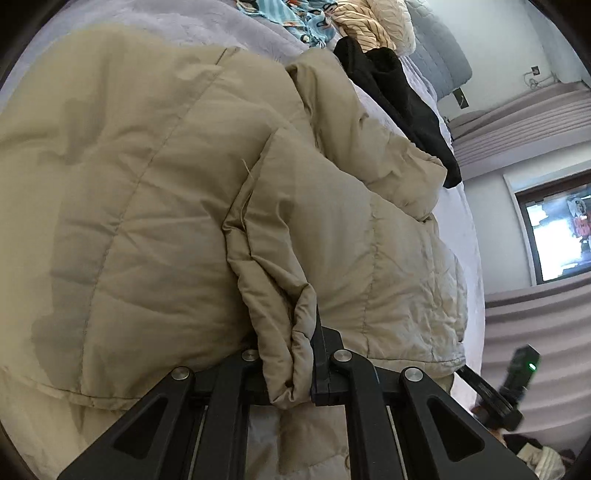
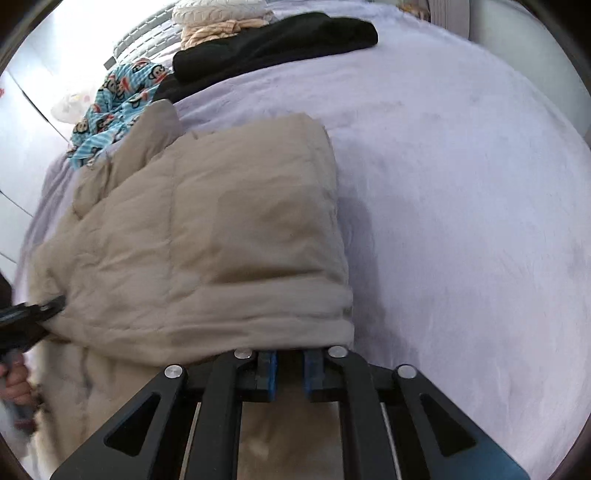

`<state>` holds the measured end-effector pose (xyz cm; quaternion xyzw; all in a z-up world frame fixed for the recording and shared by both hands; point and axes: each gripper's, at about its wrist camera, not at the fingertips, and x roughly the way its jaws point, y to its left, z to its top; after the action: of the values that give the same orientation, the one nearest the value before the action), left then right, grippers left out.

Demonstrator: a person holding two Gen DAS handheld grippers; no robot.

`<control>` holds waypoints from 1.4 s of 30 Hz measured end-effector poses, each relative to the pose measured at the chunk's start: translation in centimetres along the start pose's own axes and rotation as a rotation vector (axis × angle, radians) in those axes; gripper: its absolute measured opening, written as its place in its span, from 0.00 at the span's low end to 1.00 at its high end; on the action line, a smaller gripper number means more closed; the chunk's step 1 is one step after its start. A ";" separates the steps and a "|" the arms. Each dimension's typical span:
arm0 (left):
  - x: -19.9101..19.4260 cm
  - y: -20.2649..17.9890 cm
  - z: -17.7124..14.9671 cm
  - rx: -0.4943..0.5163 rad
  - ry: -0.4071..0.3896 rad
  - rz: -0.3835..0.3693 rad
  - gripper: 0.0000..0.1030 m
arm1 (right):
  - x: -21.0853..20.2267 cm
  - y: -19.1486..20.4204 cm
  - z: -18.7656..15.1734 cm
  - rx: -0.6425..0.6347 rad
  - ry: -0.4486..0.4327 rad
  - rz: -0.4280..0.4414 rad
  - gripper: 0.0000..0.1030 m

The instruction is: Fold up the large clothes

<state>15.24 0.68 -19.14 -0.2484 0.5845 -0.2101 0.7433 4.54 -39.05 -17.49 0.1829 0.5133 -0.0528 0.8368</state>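
While the beige jacket [image 1: 155, 206] lay partly folded on the bed [image 2: 461, 192], left claw [image 1: 295, 369] was clamped on its bunched edge; right claw [image 2: 290, 373] looked slightly apart, empty. More folding left, I'd guess.

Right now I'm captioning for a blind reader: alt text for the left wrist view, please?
The left tongs pinch a bunched fold of a beige quilted jacket that lies spread over a lavender bed cover. A black garment lies beyond it.

Bare bedspread [image 2: 461, 206] right of jacket [image 2: 207, 236]; clothes pile [image 2: 273, 40] behind.
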 end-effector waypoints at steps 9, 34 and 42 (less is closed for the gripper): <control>0.3 -0.4 -0.2 0.025 0.005 0.030 0.10 | -7.0 3.2 1.4 -0.132 -0.166 0.007 0.13; -7.2 -4.3 1.4 0.187 -0.136 0.225 0.10 | 4.7 -0.5 5.1 0.073 -0.049 0.006 0.13; -0.4 -3.8 -0.5 0.267 0.001 0.303 0.10 | 1.0 1.9 4.1 -0.055 -0.138 -0.074 0.13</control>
<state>14.62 -2.18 -16.59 -0.0567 0.5826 -0.1716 0.7924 8.91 -38.69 -16.22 0.1366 0.4622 -0.0820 0.8723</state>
